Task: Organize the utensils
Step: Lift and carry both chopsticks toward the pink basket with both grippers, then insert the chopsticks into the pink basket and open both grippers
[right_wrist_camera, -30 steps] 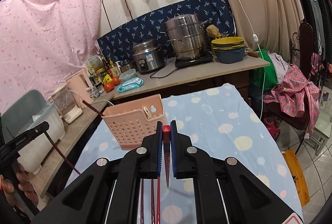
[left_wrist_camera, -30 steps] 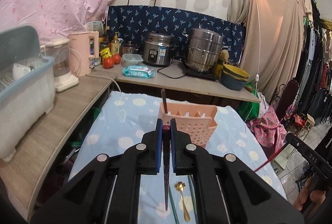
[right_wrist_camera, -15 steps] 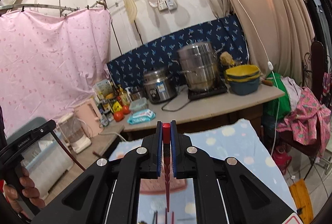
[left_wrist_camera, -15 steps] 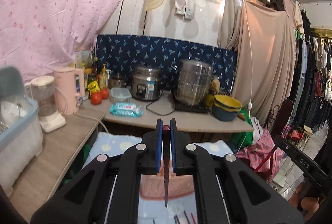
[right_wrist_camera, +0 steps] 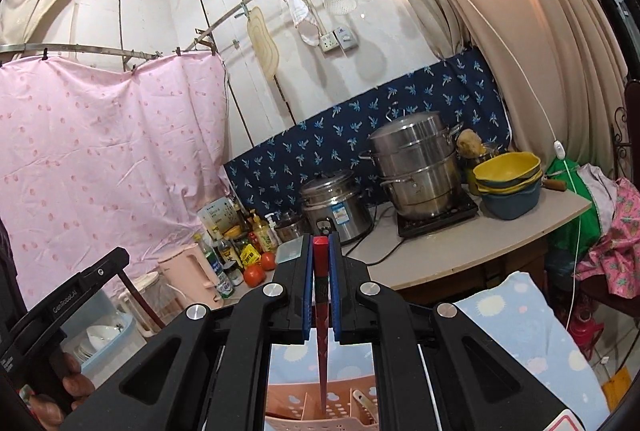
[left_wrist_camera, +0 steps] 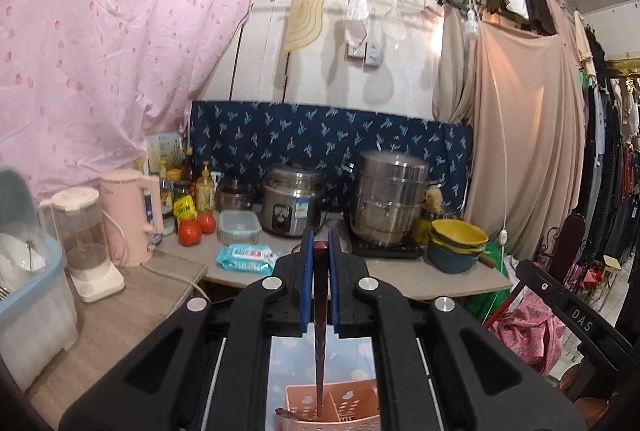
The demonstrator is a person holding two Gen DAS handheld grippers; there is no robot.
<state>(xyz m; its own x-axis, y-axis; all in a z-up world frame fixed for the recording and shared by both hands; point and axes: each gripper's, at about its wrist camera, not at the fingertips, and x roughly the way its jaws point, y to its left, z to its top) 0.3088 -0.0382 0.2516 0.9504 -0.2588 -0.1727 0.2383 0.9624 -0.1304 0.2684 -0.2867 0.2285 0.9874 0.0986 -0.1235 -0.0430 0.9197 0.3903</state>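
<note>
Two claws each clamp one chopstick above the pink utensil basket [left_wrist_camera: 332, 409]. Left claw [left_wrist_camera: 319, 251] pinches a dark chopstick [left_wrist_camera: 319, 351]; right claw [right_wrist_camera: 321, 251] pinches a red chopstick [right_wrist_camera: 321, 311]. Only the right view shows the person's hand [right_wrist_camera: 60, 387] and basket dividers.

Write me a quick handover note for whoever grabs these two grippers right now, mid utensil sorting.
Left gripper: shut on a dark chopstick, tip hanging down over the pink utensil basket.
Right gripper: shut on a red chopstick, tip also over the basket.
Done: at least one utensil already stands in the basket, a dark handle at its left side.
Left: lower both chopsticks into a compartment and release. The table below the grippers is hidden, so check there for utensils not yet sorted.
</note>
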